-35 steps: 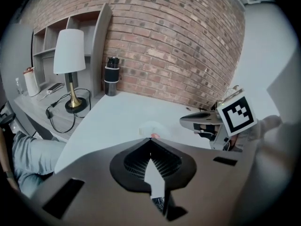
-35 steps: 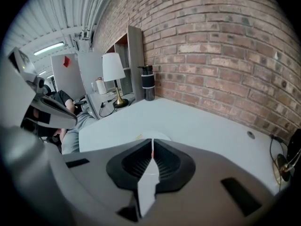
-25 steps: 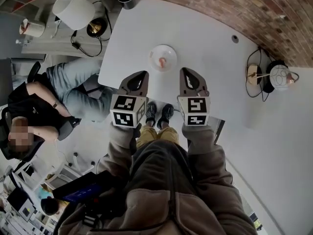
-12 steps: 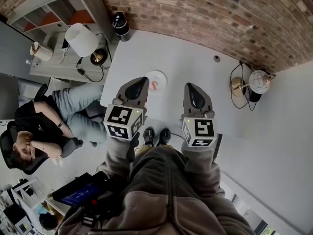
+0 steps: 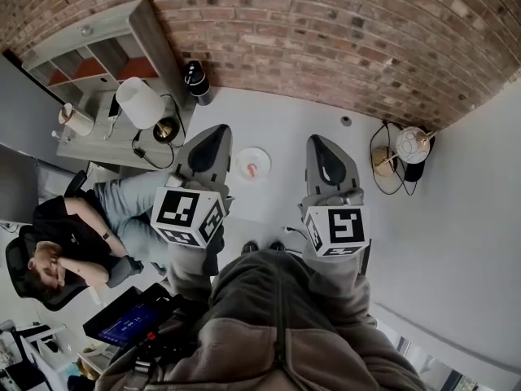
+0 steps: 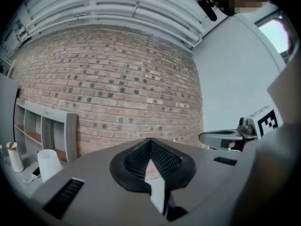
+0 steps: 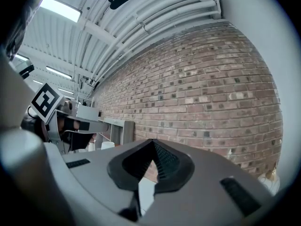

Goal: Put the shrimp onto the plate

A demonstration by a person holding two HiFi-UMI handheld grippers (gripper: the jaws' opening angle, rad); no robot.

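Both tools are lifted clear of the white table (image 5: 293, 125) and aimed at the brick wall (image 5: 342, 31). Your left gripper (image 5: 213, 135) and right gripper (image 5: 320, 143) each have their jaws pressed together on nothing. A small white plate (image 5: 264, 157) lies below and between the two tips, nearer the left one, and the pink shrimp (image 5: 251, 169) already rests on it. The shrimp looks light, soft and probably slick, so a gentle pinch across its thick middle would suit. Bare tabletop surrounds the plate. The table's edge passes under your left gripper.
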